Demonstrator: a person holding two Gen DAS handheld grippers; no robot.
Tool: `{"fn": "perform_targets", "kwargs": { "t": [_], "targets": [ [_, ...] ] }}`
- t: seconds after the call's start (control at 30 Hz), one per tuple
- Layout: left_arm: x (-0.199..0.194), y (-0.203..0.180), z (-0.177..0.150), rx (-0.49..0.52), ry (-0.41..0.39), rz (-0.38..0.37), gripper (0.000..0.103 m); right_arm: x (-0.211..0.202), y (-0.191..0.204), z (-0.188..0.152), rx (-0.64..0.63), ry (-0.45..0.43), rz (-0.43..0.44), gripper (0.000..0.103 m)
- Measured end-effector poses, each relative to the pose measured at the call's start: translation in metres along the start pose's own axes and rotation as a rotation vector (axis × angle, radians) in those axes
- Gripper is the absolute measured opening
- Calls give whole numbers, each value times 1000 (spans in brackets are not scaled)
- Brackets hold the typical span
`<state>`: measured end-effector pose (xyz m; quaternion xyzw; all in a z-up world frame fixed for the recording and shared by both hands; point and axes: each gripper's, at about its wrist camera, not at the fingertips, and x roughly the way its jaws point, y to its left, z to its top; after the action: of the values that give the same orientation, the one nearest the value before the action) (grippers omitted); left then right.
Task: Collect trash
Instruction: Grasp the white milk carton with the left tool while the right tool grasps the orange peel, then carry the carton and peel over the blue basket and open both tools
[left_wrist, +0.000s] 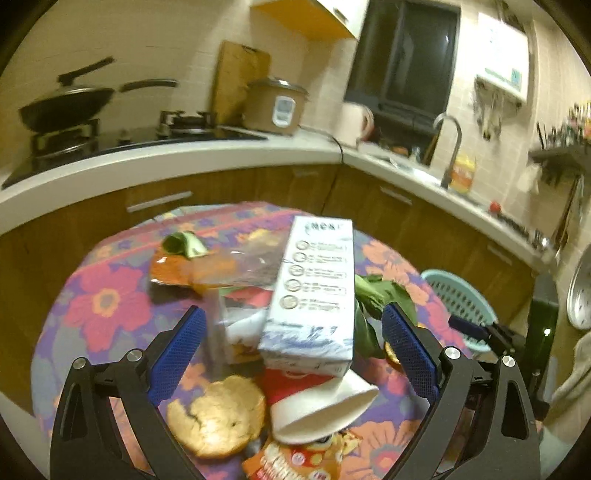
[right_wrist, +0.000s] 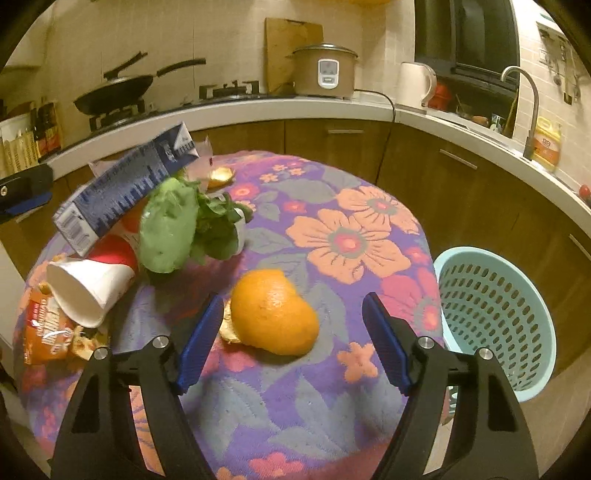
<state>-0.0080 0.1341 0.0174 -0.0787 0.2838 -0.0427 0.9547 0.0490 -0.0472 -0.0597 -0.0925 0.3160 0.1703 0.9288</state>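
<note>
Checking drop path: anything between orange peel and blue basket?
Right wrist view: only bare flowered tablecloth between the orange peel and the blue basket.

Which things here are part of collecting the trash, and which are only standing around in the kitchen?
For the job: orange peel, milk carton, paper cup, green leaves, snack wrapper, blue basket.

Just there: wok, rice cooker, kettle, tap.
</note>
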Motion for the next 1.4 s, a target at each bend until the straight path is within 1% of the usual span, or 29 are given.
{"fn": "perform_targets", "kwargs": {
  "t": [0.1,0.17,0.23,0.27,0.3,0.33,0.37,0.4,0.43,0.47,0.5,0.57,0.63,0.7,0.8,0.87,1.0,1.03,1.07,1.17,1.27,1.33,1.4],
  "targets": [
    [21,-5,1,20,68,25,93,13,-3,1,-7,56,40,73],
    [31,-4,3,13,99,30,92,19,-5,1,0,70,46,73],
    [36,-3,3,13,114,40,92,23,-6,2,13,81,65,73],
    [40,-3,3,15,133,51,86,24,-8,2,19,85,75,73],
    [43,-3,3,17,147,52,76,26,-9,2,23,92,79,73],
    [45,-4,2,17,161,48,70,26,-9,2,24,95,79,73],
    [47,-5,1,17,169,49,65,27,-10,1,27,96,88,66],
    [47,-7,1,26,167,69,63,27,-10,1,27,102,95,50],
    [46,-9,0,32,167,76,62,29,-11,1,26,109,93,42],
    [45,-10,-1,31,166,68,58,30,-11,0,30,116,90,33],
    [43,-13,-1,32,161,67,56,31,-13,-1,35,119,98,27],
    [38,-17,-1,42,136,83,54,27,-15,-2,44,106,101,21],
    [29,-20,0,53,110,100,54,23,-17,-1,45,87,90,19],
    [20,-24,2,56,85,105,54,19,-21,0,56,70,100,17],
    [4,-32,7,59,34,104,54,13,-27,3,67,46,93,16],
    [-5,-38,13,63,8,90,54,8,-33,5,77,32,96,16],
    [-11,-64,26,91,-31,43,54,-4,-51,11,99,-7,75,16],
    [-10,-70,28,95,-34,32,54,-8,-58,12,108,-16,62,16],
    [-6,-80,33,101,-35,5,54,-11,-66,12,118,-24,49,16],
    [8,-104,42,126,-28,-52,54,-18,-100,10,167,-50,17,16],
    [32,-141,50,186,-12,-87,54,-26,-133,4,204,-69,-2,16],
    [47,-159,54,206,2,-115,54,-32,-152,-1,218,-90,-6,16],
    [65,-181,58,225,29,-162,54,-36,-175,-8,240,-94,-38,16]
  ]
}}
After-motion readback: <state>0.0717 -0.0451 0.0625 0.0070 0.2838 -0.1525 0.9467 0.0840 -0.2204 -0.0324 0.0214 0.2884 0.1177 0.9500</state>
